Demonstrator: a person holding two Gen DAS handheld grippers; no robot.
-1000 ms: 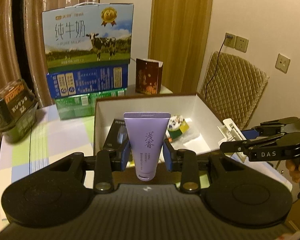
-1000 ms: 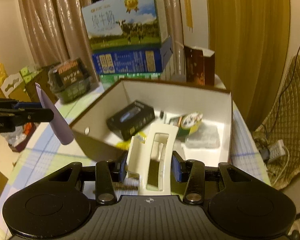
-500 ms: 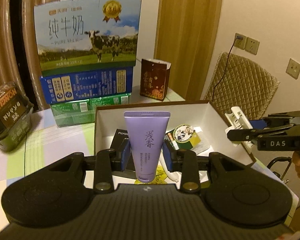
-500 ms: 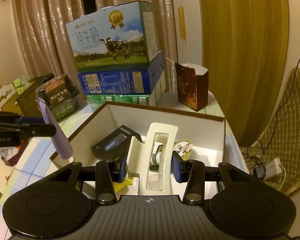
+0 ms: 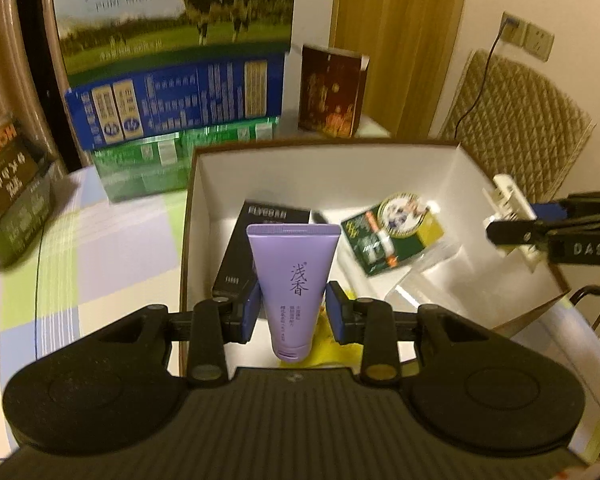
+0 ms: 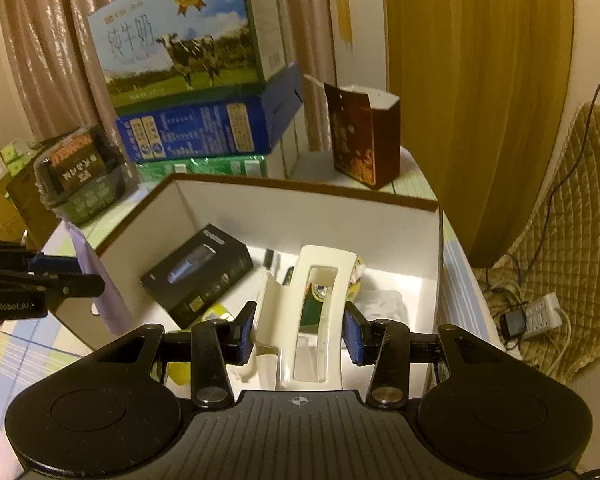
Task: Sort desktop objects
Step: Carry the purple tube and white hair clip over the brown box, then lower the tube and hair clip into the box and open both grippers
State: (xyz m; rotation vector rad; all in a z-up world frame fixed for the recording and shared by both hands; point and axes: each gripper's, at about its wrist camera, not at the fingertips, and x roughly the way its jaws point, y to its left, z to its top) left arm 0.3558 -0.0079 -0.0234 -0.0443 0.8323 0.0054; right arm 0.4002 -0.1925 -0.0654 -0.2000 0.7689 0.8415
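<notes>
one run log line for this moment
left tongs: shut on tube | right tongs: shut on hair clip | both over box

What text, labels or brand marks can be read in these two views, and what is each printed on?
"浅香": purple tube in the left gripper.
"DAS": right gripper, seen from the left wrist.
"GenRobot.AI": left gripper, seen from the right wrist.
"纯牛奶": milk carton.
Black box: blurred, not surely readable.
Blue carton, green packet, dark snack pack: fine print unreadable.
</notes>
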